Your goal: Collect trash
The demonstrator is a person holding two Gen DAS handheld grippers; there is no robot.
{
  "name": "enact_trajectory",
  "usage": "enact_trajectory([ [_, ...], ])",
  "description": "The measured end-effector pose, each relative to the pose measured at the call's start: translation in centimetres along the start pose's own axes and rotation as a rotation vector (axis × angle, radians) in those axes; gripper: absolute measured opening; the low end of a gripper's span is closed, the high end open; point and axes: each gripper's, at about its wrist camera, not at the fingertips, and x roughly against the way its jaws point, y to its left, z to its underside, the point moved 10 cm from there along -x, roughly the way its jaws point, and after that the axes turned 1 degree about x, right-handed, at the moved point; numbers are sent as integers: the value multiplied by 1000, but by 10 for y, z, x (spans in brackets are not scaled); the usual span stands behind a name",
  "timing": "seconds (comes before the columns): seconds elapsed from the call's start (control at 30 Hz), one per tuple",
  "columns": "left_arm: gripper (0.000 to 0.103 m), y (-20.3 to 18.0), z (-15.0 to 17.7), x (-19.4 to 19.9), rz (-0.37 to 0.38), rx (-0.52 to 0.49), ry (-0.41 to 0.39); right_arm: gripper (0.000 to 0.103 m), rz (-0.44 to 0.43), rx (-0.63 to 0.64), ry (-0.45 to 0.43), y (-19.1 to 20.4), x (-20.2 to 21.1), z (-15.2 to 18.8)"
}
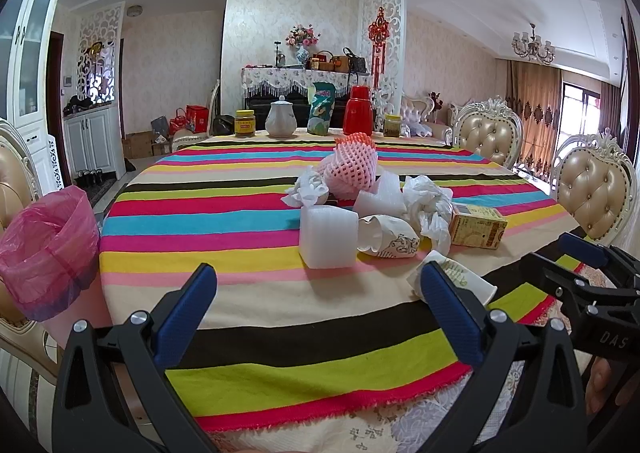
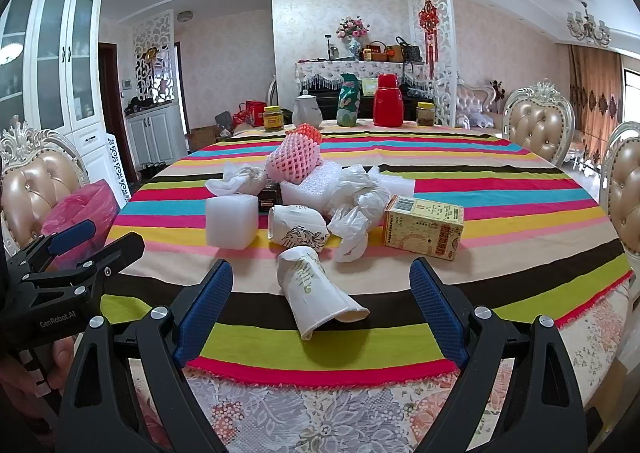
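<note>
A heap of trash lies mid-table on the striped cloth [image 1: 240, 237]: a white foam block [image 1: 328, 237] [image 2: 232, 221], a pink foam net [image 1: 352, 169] [image 2: 294, 161], crumpled white plastic [image 1: 428, 209] [image 2: 356, 201], a yellow carton [image 1: 478, 227] [image 2: 424, 227], a patterned paper cup [image 1: 386, 235] [image 2: 298, 227] and a nearer crushed paper cup [image 1: 456, 281] [image 2: 316, 289]. My left gripper [image 1: 320, 309] is open and empty, short of the foam block. My right gripper [image 2: 322, 305] is open, its fingers on either side of the crushed cup without touching it. A bin with a pink bag [image 1: 48, 249] [image 2: 84, 221] stands left of the table.
At the table's far edge stand two jars [image 1: 245, 123], a white teapot [image 1: 281, 117], a green packet [image 1: 322, 113] and a red flask [image 1: 358, 111]. Padded chairs [image 1: 486, 133] [image 2: 536, 125] ring the table on the right and the left. Each gripper shows in the other's view.
</note>
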Motion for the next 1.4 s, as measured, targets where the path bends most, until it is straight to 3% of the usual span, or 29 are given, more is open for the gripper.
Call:
enact_trajectory([
  [0.37, 99, -1, 1, -3, 0, -10, 3, 85, -2, 18, 0, 5, -6, 5],
  [0.5, 99, 2, 3, -6, 9, -6, 9, 85, -13, 18, 25, 5, -17, 10],
  [0.9, 99, 24, -9, -27, -59, 3, 12, 85, -17, 7, 124, -7, -59, 14],
  [1.0, 99, 27, -10, -42, -76, -5, 37, 85, -20, 27, 151, -5, -68, 16],
  [1.1, 99, 25, -10, -56, -33, 16, 69, 85, -26, 44, 170, -4, -77, 15],
  [1.33, 99, 18, -10, -95, -30, -5, 144, 84, -53, 76, 272, -4, -104, 23],
  [1.4, 99, 15, -11, -106, -25, -5, 165, 79, -67, 88, 308, -4, -112, 28],
])
